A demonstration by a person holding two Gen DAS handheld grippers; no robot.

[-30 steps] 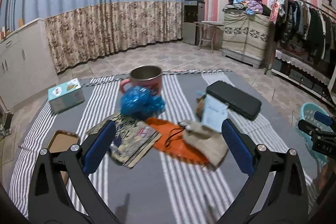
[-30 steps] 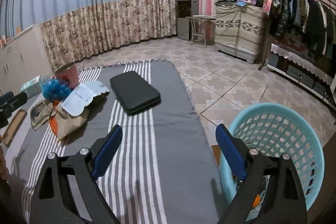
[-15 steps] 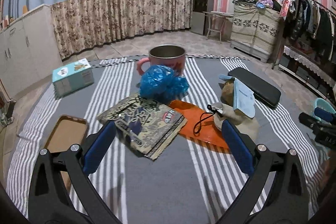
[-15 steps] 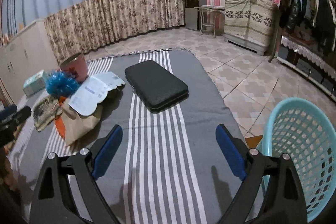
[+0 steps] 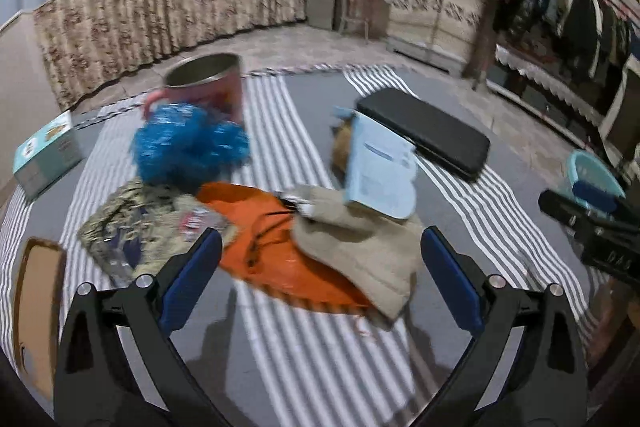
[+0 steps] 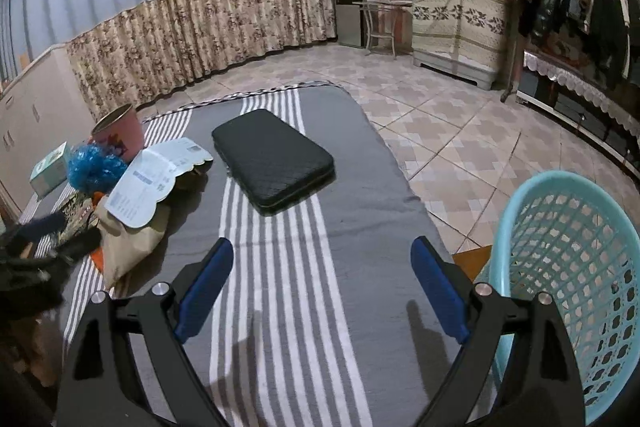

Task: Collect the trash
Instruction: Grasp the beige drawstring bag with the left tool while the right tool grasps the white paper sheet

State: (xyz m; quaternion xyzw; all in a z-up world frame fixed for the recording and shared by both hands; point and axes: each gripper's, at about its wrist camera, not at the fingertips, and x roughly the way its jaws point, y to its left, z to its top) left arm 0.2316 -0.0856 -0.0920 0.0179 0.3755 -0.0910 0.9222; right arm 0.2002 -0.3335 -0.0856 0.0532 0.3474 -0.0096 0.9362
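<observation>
Since 0.5 s ago we've dropped L tool point(image 5: 320, 267) closer over orange bag point(image 5: 276, 259) at 12 o'clock; both tools wide open, empty; R tool point(image 6: 320, 287) near basket point(image 6: 568, 267); grab next.

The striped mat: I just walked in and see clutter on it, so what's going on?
A person holds two claws, both open and empty. The left claw faces a pile on the mat: orange bag, tan paper bag, blue plastic wad. The right claw hovers beside the teal basket. Nothing is gripped.
</observation>
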